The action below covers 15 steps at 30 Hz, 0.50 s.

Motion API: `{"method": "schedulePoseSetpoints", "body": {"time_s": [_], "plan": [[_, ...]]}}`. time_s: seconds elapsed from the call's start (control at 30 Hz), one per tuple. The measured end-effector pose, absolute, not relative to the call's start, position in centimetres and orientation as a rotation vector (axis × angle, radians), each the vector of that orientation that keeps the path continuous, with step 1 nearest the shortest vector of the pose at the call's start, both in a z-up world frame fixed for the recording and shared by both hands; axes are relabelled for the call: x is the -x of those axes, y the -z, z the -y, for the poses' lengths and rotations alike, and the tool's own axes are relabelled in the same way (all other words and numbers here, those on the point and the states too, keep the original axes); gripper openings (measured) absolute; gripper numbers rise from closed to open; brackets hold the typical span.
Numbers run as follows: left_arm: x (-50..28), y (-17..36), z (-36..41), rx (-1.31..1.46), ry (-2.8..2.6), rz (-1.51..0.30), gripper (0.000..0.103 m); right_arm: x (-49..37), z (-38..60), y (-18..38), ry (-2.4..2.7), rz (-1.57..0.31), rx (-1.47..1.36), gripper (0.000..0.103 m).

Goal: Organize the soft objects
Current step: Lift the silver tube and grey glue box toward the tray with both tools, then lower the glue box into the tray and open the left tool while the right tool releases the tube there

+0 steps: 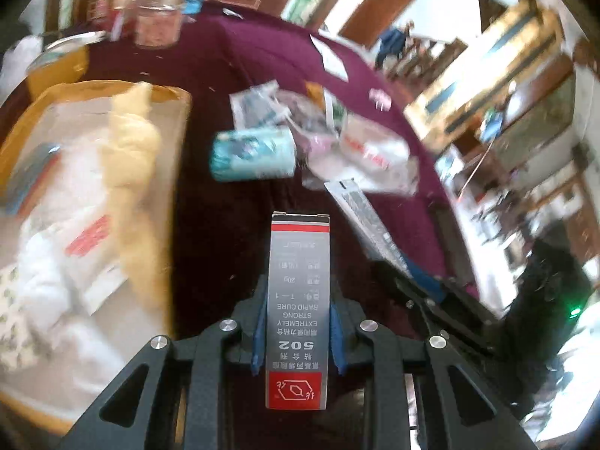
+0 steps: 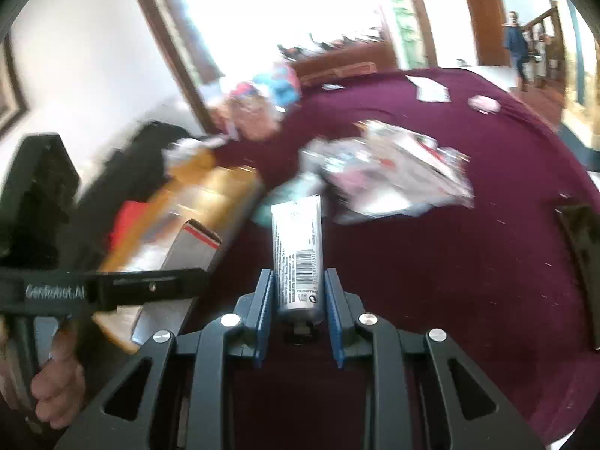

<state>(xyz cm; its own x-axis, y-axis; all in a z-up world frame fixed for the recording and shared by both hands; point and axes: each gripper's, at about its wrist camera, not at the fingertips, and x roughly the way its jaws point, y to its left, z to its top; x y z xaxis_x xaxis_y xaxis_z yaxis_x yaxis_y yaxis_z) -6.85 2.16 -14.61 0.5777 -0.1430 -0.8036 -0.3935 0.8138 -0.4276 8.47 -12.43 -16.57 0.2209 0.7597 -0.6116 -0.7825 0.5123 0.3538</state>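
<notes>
Maroon cloth bears blurred, seemingly plastic wrappers; left jaws clamp glue box, right jaws tube.

Looks like a lived-in home, a dining or sitting room. Big table under a maroon cloth, strewn with plastic packets and paper scraps. Wooden door far off in a white wall, with a wooden stair rail beside it and a person in blue standing there. Dark-framed window blazing with daylight at the far left. Framed picture hanging on the left wall. Wooden shelving crowded with household bits to the right.
</notes>
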Motion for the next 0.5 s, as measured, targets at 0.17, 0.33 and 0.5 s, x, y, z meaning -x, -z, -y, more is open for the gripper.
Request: {"method": "schedulePoseSetpoints", "body": {"time_s": [0.17,0.33,0.5], "plan": [[10.9,11.6,-6.2,0.778,-0.186,-0.846,0.028,-6.4,9.7,15.2,-1.221,-0.859,0.003,0.026],[13.0,10.7,-11.1,0.845,-0.307,-0.782,0.028,-3.7,5.1,15.6,-1.304,-0.914,0.072,0.026],[12.9,11.9,-15.8,0.895,-0.437,-0.799,0.028,-0.9,0.5,16.9,-1.305,-0.946,0.207,0.026]]}}
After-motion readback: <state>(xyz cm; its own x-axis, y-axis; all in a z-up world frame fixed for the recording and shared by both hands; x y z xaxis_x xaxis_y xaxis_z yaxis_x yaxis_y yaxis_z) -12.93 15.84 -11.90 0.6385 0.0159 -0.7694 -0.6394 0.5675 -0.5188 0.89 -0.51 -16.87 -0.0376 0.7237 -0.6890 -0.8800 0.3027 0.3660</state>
